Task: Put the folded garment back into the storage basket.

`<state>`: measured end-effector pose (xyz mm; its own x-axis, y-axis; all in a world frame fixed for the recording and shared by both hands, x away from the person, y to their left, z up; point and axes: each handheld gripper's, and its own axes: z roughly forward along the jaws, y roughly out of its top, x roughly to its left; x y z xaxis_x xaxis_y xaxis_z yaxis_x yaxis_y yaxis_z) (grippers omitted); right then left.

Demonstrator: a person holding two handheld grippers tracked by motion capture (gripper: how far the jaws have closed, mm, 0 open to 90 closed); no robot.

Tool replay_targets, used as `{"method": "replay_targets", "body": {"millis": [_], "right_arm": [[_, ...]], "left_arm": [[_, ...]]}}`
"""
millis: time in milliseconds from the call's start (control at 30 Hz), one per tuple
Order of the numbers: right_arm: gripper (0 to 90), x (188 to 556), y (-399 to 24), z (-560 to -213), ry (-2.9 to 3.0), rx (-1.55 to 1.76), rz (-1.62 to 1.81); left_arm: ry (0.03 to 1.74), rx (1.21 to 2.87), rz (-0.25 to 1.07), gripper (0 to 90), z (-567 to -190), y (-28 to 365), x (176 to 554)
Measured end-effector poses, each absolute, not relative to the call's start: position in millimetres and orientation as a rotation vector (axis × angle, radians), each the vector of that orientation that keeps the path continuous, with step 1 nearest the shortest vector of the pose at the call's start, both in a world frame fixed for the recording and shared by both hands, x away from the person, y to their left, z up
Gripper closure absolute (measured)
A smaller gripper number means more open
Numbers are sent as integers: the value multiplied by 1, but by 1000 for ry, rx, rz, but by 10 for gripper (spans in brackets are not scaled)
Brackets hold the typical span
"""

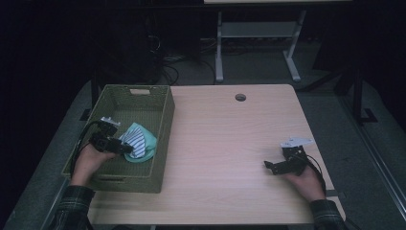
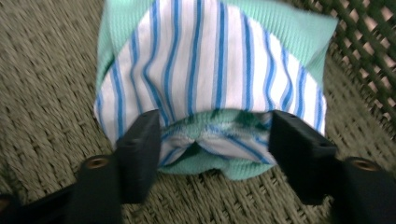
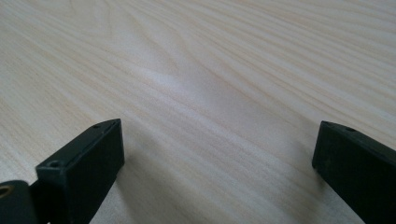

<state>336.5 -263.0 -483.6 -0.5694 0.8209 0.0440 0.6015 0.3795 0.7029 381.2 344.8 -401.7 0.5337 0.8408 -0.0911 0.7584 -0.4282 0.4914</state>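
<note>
1. The folded cloth, mint-green knit with a white panel of blue stripes, lies on the woven floor of the olive-green wicker basket, towards the basket's right wall, as the high view shows it.
2. The left gripper stands over the cloth's near edge with its black jaws wide. The cloth's folded edge sits between them, the left jaw seems to brush the fabric and the right jaw stands just clear, so nothing is pinched. In the high view the same gripper reaches into the basket from the person's left hand.
3. Judging from this, the cloth has been set down in the basket and let go. What seems left is to draw the left gripper up and out.
4. The right gripper rests low over the pale wood-grain table, jaws wide and bare. In the high view it sits near the table's right edge, well apart from the basket.
5. Hard to make out: the left gripper view is slightly blurred, so contact at the left jaw is uncertain. The room beyond the table is dark, with a white desk frame and cables dimly visible. The person's plaid sleeves are cut off at the bottom edge.
</note>
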Motion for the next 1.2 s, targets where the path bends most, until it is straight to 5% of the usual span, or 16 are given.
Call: {"method": "replay_targets", "body": {"millis": [367,1200], "right_arm": [[18,337,-263,-484,2331,1247,991],[18,337,-263,-484,2329,1243,991]], "left_arm": [[1233,2222,275,134,-379,332,375],[1020,2169,283,136,-333,240,370]]}}
